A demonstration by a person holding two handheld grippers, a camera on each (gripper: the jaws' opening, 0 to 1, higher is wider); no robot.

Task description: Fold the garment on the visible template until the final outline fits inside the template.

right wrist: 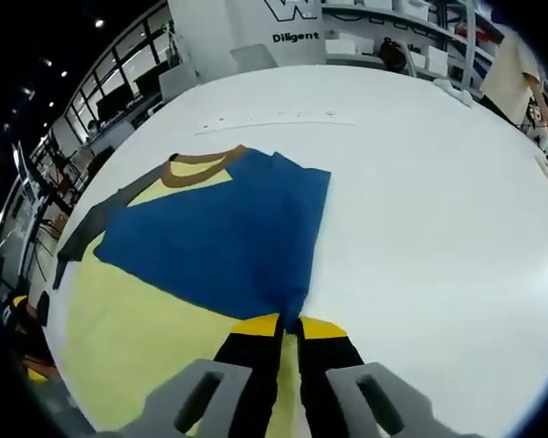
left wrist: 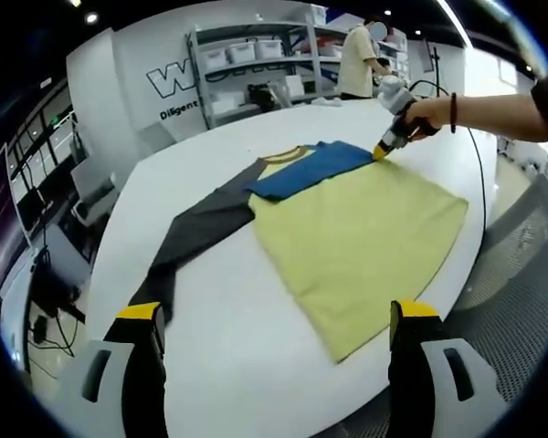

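A: Surface first. Big white smooth tabletop [left wrist: 247,347] with a rounded edge, showroom-type room, grey metal shelving rack [left wrist: 256,64] with white bins far ahead of the left gripper [left wrist: 279,333], white wall with large lettering, ceiling spotlights.

B: People? A person in a pale yellow top [left wrist: 356,59] stands by the shelving, far beyond the garment. Bare forearm with a dark wristband [left wrist: 502,114] comes in from the right, holding the right gripper [left wrist: 388,144].

A: The garment: long-sleeved soft fabric shirt [left wrist: 356,237], yellow-green body, brown collar, dark grey sleeve, blue sleeve. Lies flat on the tabletop straight ahead of the left gripper, between its jaws and the far right gripper.

B: Dark grey sleeve [left wrist: 196,237] stretches out toward the left gripper's left jaw, cuff just beside it, contact unclear. Blue sleeve [right wrist: 224,242] is folded across the chest, ahead of the right gripper [right wrist: 290,327].

A: Gripper states. Left: jaws wide apart, nothing between them, yellow-tipped black fingers. Right: jaws clenched on the blue sleeve's end, cloth pinched between the yellow tips.

B: Hard to make out: no template outline I can pick out on the tabletop; faint line of marks [right wrist: 274,119] far past the collar, unreadable. Lettering cut off.

A: Grey mesh-looking floor or panel [left wrist: 521,274] right of the table edge.
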